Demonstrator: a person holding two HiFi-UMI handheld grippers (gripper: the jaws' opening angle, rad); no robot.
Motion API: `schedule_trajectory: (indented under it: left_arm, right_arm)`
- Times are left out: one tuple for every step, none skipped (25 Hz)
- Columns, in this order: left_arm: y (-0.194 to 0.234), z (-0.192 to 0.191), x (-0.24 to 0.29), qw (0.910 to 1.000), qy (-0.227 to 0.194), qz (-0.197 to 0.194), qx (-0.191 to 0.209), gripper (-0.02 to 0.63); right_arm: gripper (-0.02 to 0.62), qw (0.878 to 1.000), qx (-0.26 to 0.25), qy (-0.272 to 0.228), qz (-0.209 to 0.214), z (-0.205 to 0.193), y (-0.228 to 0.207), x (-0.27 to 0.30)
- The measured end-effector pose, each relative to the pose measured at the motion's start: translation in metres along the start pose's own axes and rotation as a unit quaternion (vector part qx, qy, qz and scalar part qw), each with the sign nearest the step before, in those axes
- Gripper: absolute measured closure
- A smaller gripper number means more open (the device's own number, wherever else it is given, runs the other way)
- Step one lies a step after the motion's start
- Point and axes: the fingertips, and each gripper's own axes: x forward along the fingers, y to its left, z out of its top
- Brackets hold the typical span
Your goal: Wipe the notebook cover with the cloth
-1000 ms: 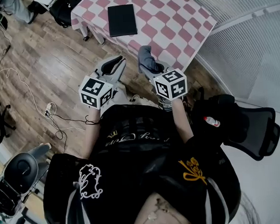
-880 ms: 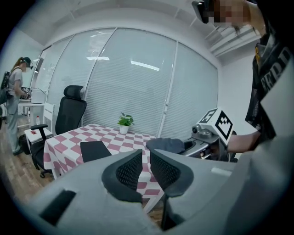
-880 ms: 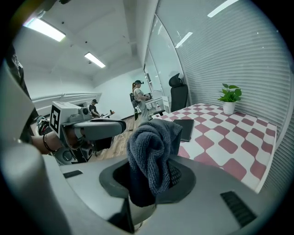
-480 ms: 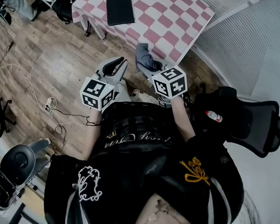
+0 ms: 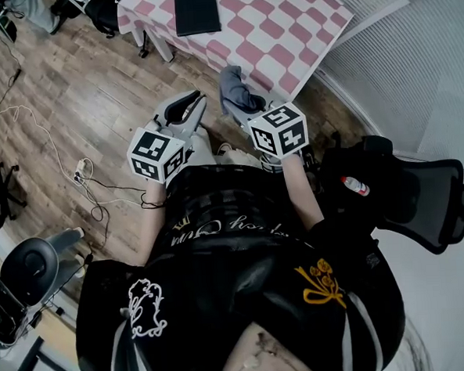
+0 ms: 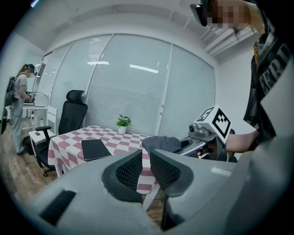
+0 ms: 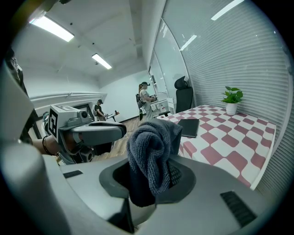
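A black notebook lies flat on the table with the pink-and-white checked cloth, far ahead of both grippers. My right gripper is shut on a dark grey cloth, which bunches up over its jaws. It hangs in the air short of the table's near edge. My left gripper is beside it on the left, its jaws almost touching with nothing between them. The notebook and the held cloth also show in the left gripper view, the notebook again in the right one.
A black office chair with a small red-and-white bottle stands at my right. Cables and a power strip lie on the wooden floor at the left. A potted plant sits at the table's far side. People stand farther back.
Both grippers have edged forward toward the table, keeping their spacing. The cloth stays in the right gripper. The table has slid up the head view.
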Motion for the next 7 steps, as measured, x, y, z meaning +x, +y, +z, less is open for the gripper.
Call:
schedule_trajectory:
  left_arm:
    - [0.0002, 0.0012, -0.0011, 1.0000, -0.001, 0.000, 0.001, 0.560]
    - [0.0003, 0.0020, -0.0018, 1.0000, -0.002, 0.001, 0.001, 0.560]
    - [0.0003, 0.0024, -0.0019, 1.0000, -0.003, 0.002, 0.002, 0.560]
    - [0.0001, 0.0025, -0.0015, 1.0000, -0.004, 0.003, 0.002, 0.560]
    - [-0.0003, 0.0024, -0.0008, 1.0000, -0.004, 0.003, 0.003, 0.560]
    - [-0.0009, 0.0021, -0.0001, 1.0000, -0.004, 0.003, 0.004, 0.560]
    - [-0.0015, 0.0017, 0.0007, 1.0000, -0.005, 0.003, 0.004, 0.560]
  right_arm:
    - [0.509, 1.000, -0.001, 0.000, 0.000, 0.0007, 0.0008, -0.0001]
    - [0.509, 1.000, -0.003, 0.000, -0.001, 0.0014, 0.0011, -0.0001]
    - [0.509, 1.000, -0.006, 0.000, -0.001, 0.0021, 0.0009, 0.0000]
    - [0.509, 1.000, -0.008, 0.000, -0.001, 0.0026, 0.0003, 0.0002]
    - [0.509, 1.000, -0.011, 0.000, -0.002, 0.0029, -0.0004, 0.0003]
    - [0.509, 1.000, -0.013, 0.001, -0.003, 0.0030, -0.0011, 0.0004]
    - [0.509, 1.000, -0.015, 0.001, -0.003, 0.0032, -0.0018, 0.0005]
